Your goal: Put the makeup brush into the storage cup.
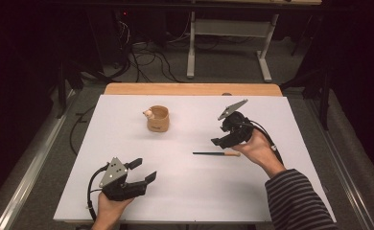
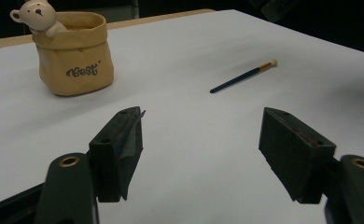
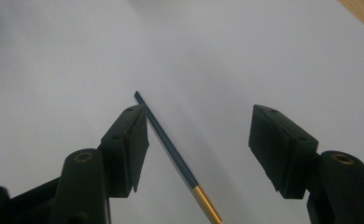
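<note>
Lying between spread right gripper (image 3: 199,140) fingers — paintbrush (image 3: 171,144), bear pot (image 1: 157,118) apart, left gripper (image 2: 203,154) spread.

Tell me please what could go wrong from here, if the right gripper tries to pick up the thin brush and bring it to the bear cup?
1. The brush is thin and lies flat on the white sheet; the right gripper has open jaws with the brush off-centre, near one jaw, so closing may push or roll it away.
2. The bear cup looks small and light; a long brush dropped in carelessly might tip it.
</note>
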